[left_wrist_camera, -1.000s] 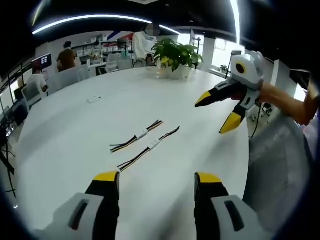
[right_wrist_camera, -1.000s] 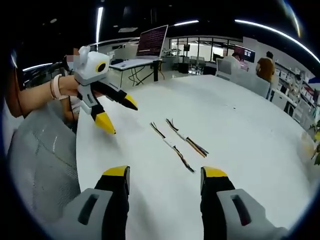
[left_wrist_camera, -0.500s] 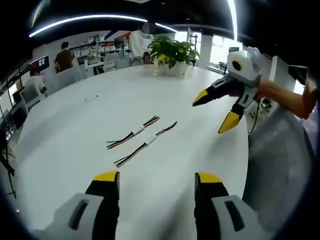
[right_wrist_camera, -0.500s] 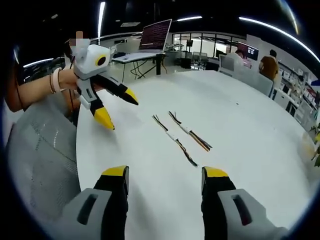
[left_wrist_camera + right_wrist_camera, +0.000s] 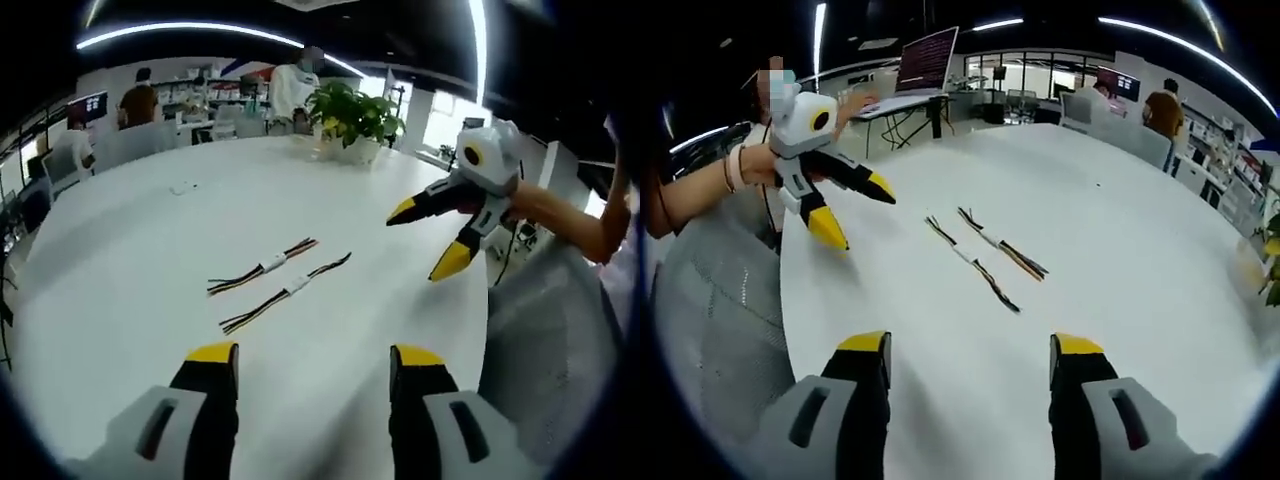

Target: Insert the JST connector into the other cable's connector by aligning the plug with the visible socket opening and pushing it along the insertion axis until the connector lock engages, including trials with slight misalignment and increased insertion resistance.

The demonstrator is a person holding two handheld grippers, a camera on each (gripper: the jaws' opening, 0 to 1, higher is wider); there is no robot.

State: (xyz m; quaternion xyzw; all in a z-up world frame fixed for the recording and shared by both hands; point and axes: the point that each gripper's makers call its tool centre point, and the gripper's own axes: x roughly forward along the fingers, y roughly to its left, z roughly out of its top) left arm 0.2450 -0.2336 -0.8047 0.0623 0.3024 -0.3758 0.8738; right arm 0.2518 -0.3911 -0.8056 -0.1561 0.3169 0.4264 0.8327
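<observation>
— Carrying surface? 
— One desk, round, white, smooth.

— Grippers? 
— Two. Left gripper and right gripper, yellow-tipped, both spread wide, nothing held, each above the desk's near edge.

— Cables? 
— Two cables, thin multicoloured wires, each with a small white connector at mid-length, lying side by side toward the desk's middle.

— Other? 
— One potted plant, leafy, far edge.

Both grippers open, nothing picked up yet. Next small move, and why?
Probably bring the left gripper down onto the nearer cable by its white connector. Both cables lie loose, side by side on the white table, the farther cable untouched too, and the right gripper hovers open above the table's edge.
</observation>
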